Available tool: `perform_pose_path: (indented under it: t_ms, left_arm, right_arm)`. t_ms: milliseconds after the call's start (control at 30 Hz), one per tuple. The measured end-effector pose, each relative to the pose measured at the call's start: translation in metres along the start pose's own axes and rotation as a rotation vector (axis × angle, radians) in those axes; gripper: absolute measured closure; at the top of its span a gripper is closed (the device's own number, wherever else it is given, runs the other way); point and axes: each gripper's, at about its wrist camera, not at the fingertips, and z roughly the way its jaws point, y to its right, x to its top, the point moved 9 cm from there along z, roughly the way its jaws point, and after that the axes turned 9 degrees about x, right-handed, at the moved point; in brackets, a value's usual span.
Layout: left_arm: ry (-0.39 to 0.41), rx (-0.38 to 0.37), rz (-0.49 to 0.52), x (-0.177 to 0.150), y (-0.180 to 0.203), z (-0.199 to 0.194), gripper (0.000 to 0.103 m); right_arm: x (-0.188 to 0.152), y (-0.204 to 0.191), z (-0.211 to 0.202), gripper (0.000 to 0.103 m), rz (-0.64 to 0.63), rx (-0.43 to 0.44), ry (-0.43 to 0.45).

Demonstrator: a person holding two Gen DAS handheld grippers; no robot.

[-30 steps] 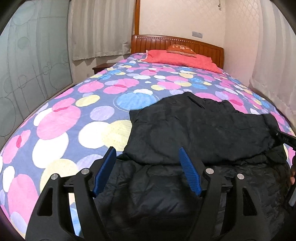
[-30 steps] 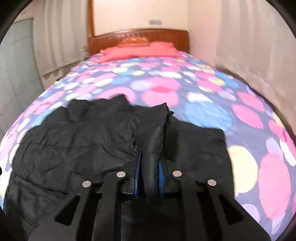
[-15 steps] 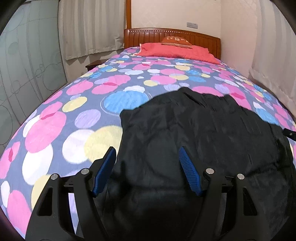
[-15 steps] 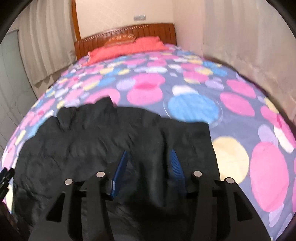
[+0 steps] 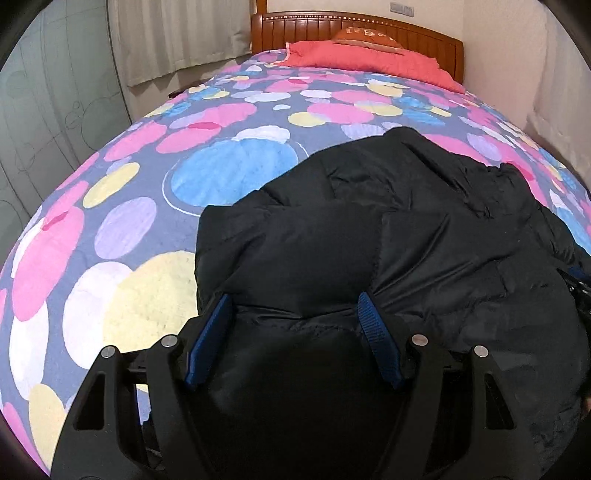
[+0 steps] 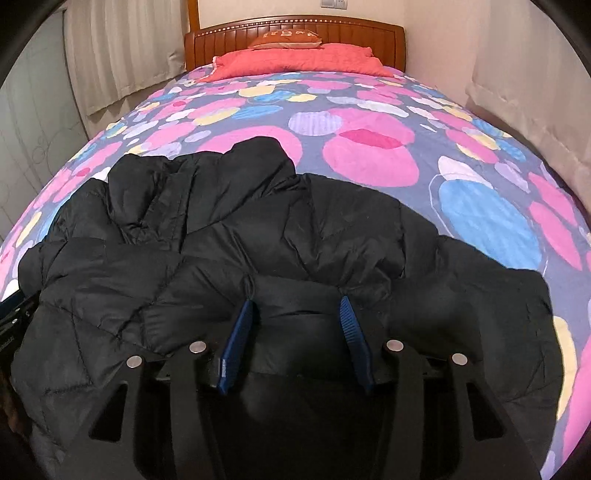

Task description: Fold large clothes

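A black puffer jacket (image 5: 369, 229) lies bunched on the near part of the bed, its far half folded over the near half; it also shows in the right wrist view (image 6: 258, 229). My left gripper (image 5: 295, 306) is open, its blue pads spread wide above the jacket's near left part. My right gripper (image 6: 295, 310) is open too, its pads apart over the jacket's near middle, with puffy cloth lying between them. Neither gripper grips the cloth. The right gripper's tip shows at the right edge of the left wrist view (image 5: 580, 284).
The bed has a spotted cover (image 5: 147, 184) of pink, blue and yellow circles. A red pillow (image 6: 295, 59) and a wooden headboard (image 6: 295, 31) are at the far end. Curtains (image 5: 177, 33) hang at left, a wall runs along the right.
My right gripper was shut on a fold of the jacket a second ago; it has opened and let go. Both grippers have moved lower and closer over the jacket.
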Motion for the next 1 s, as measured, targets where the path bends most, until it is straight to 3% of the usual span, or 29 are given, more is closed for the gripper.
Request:
perform_pose_path:
  t_ms: [100, 200, 267, 367, 400, 533, 667, 733, 800, 1000]
  left_arm:
    - [0.048, 0.047, -0.023, 0.003, -0.010, -0.025, 0.034]
    - [0.107, -0.025, -0.094, 0.004, -0.007, -0.055, 0.034]
    - [0.113, -0.094, -0.096, 0.001, 0.010, -0.063, 0.034]
    - [0.024, -0.119, 0.013, -0.016, 0.045, -0.043, 0.033]
    - [-0.013, -0.087, 0.070, -0.025, 0.055, -0.030, 0.033]
    - [0.002, -0.108, 0.037, -0.019, 0.048, -0.041, 0.034]
    - [0.092, -0.078, -0.024, -0.003, 0.020, -0.056, 0.034]
    - [0.055, -0.041, -0.049, -0.007, 0.007, -0.040, 0.034]
    - [-0.027, -0.050, -0.056, -0.019, 0.007, -0.018, 0.034]
    - [-0.007, -0.022, -0.026, -0.022, 0.015, -0.013, 0.033]
  right_arm:
    - [0.002, -0.004, -0.024, 0.054, 0.030, -0.006, 0.034]
    - [0.003, -0.027, -0.049, 0.052, 0.002, 0.042, 0.099]
    - [-0.007, -0.048, -0.046, 0.052, -0.019, 0.098, 0.081]
    - [-0.029, -0.061, -0.015, 0.052, -0.097, 0.058, -0.005]
    - [-0.031, -0.062, -0.011, 0.052, -0.105, 0.051, -0.010]
    - [-0.025, -0.051, -0.032, 0.052, -0.049, 0.112, 0.007]
    - [-0.027, -0.014, -0.060, 0.052, -0.022, 0.014, 0.066]
    - [-0.038, 0.008, -0.057, 0.052, -0.009, -0.051, 0.042]
    - [-0.050, 0.014, -0.042, 0.052, 0.003, -0.009, 0.010]
    - [-0.055, 0.014, -0.032, 0.052, -0.002, -0.019, 0.016]
